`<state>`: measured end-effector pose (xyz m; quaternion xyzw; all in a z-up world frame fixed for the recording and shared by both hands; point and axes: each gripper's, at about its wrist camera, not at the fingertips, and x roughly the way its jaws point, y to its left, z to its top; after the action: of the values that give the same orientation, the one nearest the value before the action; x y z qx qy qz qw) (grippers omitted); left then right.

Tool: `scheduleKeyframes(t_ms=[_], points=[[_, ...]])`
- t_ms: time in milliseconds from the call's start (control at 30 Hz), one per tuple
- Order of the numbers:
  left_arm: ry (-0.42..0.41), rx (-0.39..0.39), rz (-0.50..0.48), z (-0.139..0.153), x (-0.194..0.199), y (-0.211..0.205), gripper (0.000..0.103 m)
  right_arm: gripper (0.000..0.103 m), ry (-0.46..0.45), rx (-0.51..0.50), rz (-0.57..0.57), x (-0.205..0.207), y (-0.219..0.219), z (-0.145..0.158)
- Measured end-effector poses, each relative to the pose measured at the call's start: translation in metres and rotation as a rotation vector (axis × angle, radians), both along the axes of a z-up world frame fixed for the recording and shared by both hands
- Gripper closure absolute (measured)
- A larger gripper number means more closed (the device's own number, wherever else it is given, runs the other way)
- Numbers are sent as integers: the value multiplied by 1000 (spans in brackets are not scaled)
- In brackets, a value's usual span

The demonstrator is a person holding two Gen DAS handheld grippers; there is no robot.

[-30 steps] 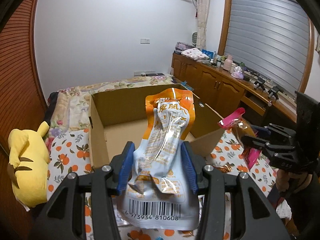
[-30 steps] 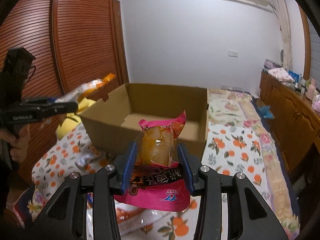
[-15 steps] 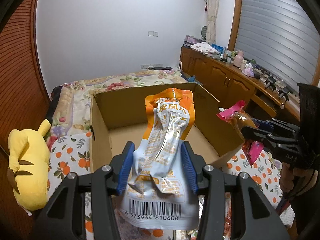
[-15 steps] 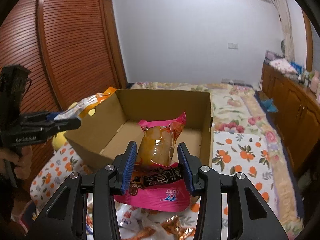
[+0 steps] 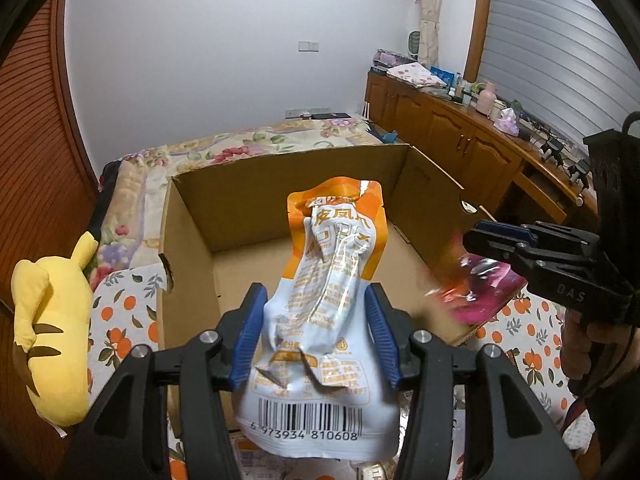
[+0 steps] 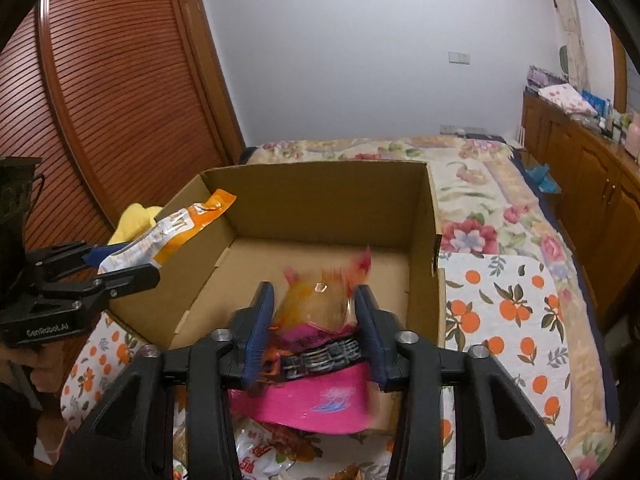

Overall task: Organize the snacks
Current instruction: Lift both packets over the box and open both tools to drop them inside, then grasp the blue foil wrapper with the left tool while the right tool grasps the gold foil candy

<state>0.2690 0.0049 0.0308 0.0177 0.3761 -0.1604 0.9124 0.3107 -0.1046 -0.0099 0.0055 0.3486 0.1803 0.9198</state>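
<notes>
My left gripper [image 5: 314, 300] holds a white and orange snack packet [image 5: 332, 280] upright over the near edge of the open cardboard box [image 5: 288, 196]. Its jaws are opening, with the packet still between the blue pads. My right gripper [image 6: 314, 300] has a pink and orange snack packet [image 6: 316, 360] between its pads, above the box [image 6: 320, 168]. Its jaws are closing and the packet is blurred. In the left wrist view the right gripper [image 5: 476, 234] reaches in over the box's right wall with the pink packet [image 5: 476, 292] hanging below it. The left gripper [image 6: 124, 266] shows at the box's left wall.
The box stands on a bed with an orange-print cover [image 6: 500, 300]. A yellow plush toy [image 5: 48, 328] lies left of it. More snack packets [image 6: 272, 448] lie under my right gripper. A slatted wooden wardrobe [image 6: 120, 100] stands left and wooden cabinets [image 5: 460, 140] line the right wall.
Both grippers have moved forward over the box, which fills more of each view. The pink packet has gone blurred and sits lower in the right jaws. The left pads stand slightly wider.
</notes>
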Motion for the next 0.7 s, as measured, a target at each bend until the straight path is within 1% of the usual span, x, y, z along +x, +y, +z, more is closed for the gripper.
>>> scheduleKeyframes(t_ms=[67, 133, 267, 300, 400, 500, 633, 667, 700], points=[[-1, 4, 7, -1, 0, 0, 48, 75, -2, -6, 0, 1, 2, 1], [-2, 11, 22, -2, 1, 1, 48, 77, -4, -17, 7, 0, 6, 0], [-9, -12, 21, -2, 1, 5, 45, 78, -15, -12, 22, -6, 7, 0], [-17, -15, 19, 0, 0, 5, 43, 77, -17, -11, 24, -7, 6, 0], [-44, -19, 17, 6, -4, 6, 42, 76, -25, -13, 36, -14, 6, 0], [-63, -13, 10, 11, -9, 4, 42, 74, -32, -1, 56, -25, 5, 1], [-92, -14, -9, 16, -29, 3, 40, 72, -53, 14, 84, -53, -1, 2], [-99, -13, -17, 16, -37, 3, 38, 71, -56, 12, 87, -58, -2, 1], [-102, -10, -20, 16, -41, 2, 32, 70, -62, 9, 91, -68, -4, 0]])
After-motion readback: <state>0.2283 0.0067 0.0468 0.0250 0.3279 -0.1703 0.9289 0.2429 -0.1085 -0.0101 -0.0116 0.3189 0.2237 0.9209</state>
